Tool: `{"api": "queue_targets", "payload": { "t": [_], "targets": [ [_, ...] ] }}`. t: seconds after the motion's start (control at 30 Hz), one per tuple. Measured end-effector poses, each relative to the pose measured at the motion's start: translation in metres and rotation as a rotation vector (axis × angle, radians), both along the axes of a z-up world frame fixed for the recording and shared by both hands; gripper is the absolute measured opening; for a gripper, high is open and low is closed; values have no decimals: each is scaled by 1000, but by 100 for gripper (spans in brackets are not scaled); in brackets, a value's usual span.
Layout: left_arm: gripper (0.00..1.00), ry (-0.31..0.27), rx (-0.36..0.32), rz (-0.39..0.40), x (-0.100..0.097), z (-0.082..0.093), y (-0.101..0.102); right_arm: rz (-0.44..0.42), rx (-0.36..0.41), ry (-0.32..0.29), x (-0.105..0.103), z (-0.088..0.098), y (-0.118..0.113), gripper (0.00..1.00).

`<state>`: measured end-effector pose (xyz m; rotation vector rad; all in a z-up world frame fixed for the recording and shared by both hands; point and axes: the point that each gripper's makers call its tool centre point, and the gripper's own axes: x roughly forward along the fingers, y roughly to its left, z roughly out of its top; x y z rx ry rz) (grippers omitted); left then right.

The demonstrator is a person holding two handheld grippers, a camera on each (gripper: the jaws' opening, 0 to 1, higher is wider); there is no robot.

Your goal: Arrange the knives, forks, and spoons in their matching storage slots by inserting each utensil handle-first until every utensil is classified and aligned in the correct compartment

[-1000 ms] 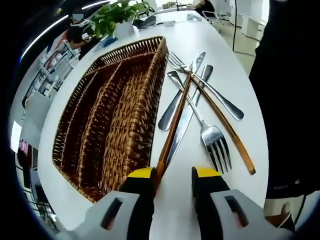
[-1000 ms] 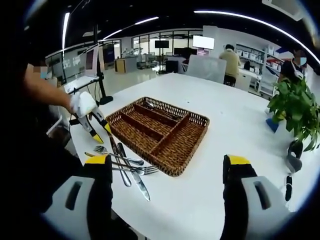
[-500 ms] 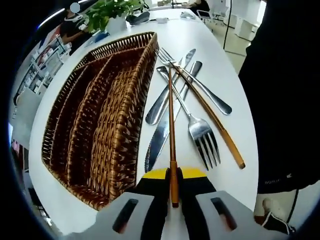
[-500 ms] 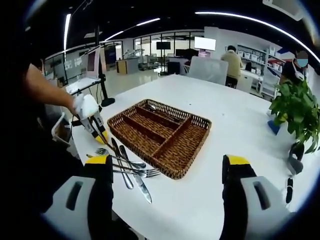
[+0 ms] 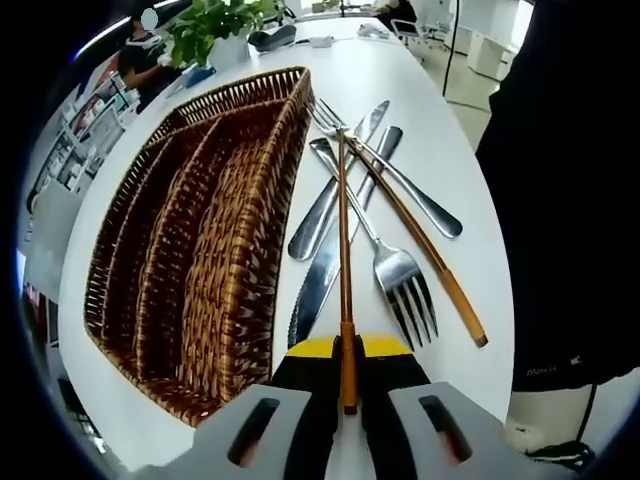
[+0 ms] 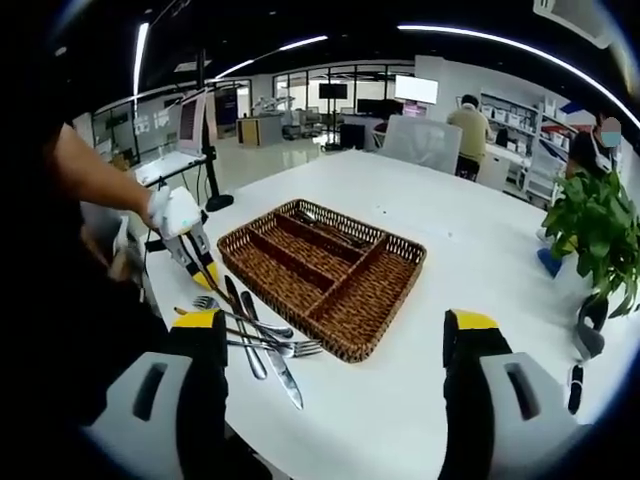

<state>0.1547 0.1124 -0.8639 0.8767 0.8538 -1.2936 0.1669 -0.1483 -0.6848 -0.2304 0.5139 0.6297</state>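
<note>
We have the left tool (image 5: 347, 352) clamped on the near end of a copper-handled utensil (image 5: 342, 250), which runs straight away from us beside the wicker tray (image 5: 215, 250), its far end resting among the pile of cutlery on the white tabletop (image 5: 440, 130); what kind of head it carries we cannot tell from here. The step in hand looks to us like the pick-up of this first piece, grasped but not yet lifted clear. The next move, as we judge it, calls for raising it off the pile without dragging the others, turning it toward the tray, and sliding it handle-first into the slot that matches its kind. Beside the tray, the pile holds a silver fork (image 5: 400, 280) with its tines toward us, a silver knife (image 5: 322, 283) lying just beside the tray wall, a second copper-handled piece (image 5: 425, 255) crossing over the rest, and more silver handles beneath. In the right gripper view the tray (image 6: 330, 268) shows its long slots and one wider section; something dark lies in the far slot, too small to name, and the other compartments look bare. The right tool (image 6: 330, 340) hovers with its jaws wide apart, holding nothing, well back from the tray.
</note>
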Motion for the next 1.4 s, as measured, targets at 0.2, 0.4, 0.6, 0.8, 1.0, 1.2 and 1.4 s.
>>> {"api": "queue_targets", "payload": {
  "t": [0.2,0.4,0.6,0.8,1.0,1.2,1.4],
  "targets": [
    [4,-15,-8,-37,1,17,-9,20,-4,-8,0,0,5,89],
    [4,-2,-4,-53,2,34,-15,73,-40,-21,-1,-1,11,89],
    [4,-41,-6,-98,0,67,-27,216,-38,-10,-11,2,31,84],
    [4,-46,-2,-99,0,88,-34,273,-51,-22,-5,7,43,82],
    [4,-34,16,-71,-1,101,-35,382,-75,-4,1,6,58,71],
    [4,-56,7,-86,-2,116,-47,482,-72,16,-6,0,89,58],
    [4,-53,10,-119,-8,126,-57,547,-114,44,-13,-23,116,48]
  ]
}}
